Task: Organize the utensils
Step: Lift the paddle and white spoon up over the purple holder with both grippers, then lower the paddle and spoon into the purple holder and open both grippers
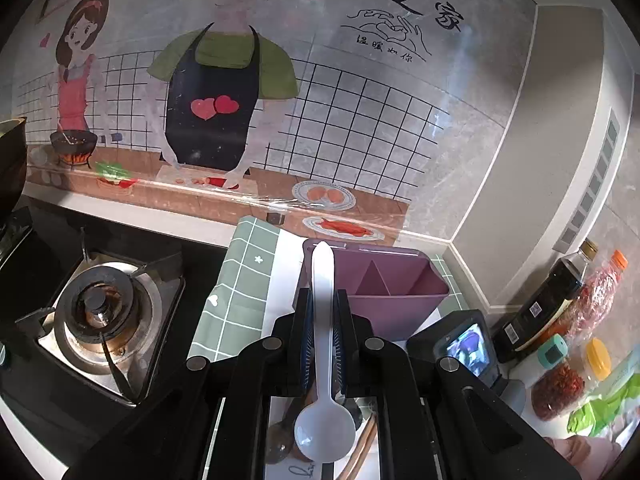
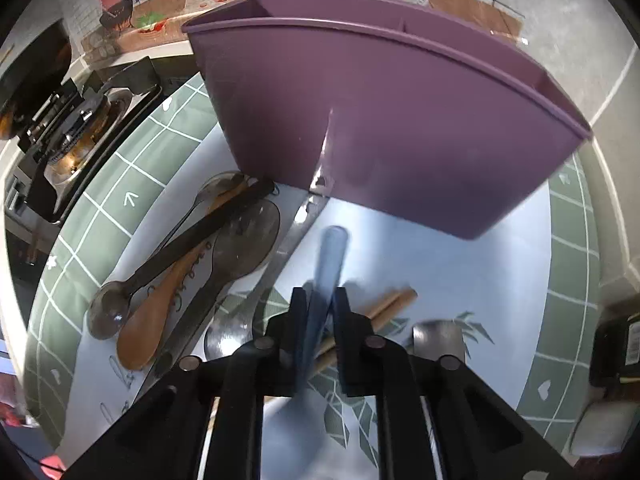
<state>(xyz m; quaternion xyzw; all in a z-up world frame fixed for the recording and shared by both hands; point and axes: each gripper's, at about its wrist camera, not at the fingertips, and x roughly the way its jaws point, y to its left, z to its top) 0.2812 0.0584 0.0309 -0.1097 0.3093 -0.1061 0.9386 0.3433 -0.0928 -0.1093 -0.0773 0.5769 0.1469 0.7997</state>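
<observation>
Purple plastic holder (image 2: 384, 120) stands just ahead of both grippers. The left gripper (image 1: 323, 320) has its fingers clamped on a white spoon (image 1: 323, 364); the right gripper (image 2: 320, 316) grips what looks like a blue handle (image 2: 330, 264), blurred. Left of the right fingers, a wooden spoon (image 2: 160, 304) and metal spoons (image 2: 116, 308) lie piled on the tabletop mat (image 2: 460, 272); a gas burner (image 1: 100, 312) sits left of the left fingers.

Bright daylight, glare streaks on the wall film (image 1: 248, 196). Right wrist view motion-blurred, worst on the blue handle (image 2: 330, 264). Heavy fisheye bend, dark corners.
</observation>
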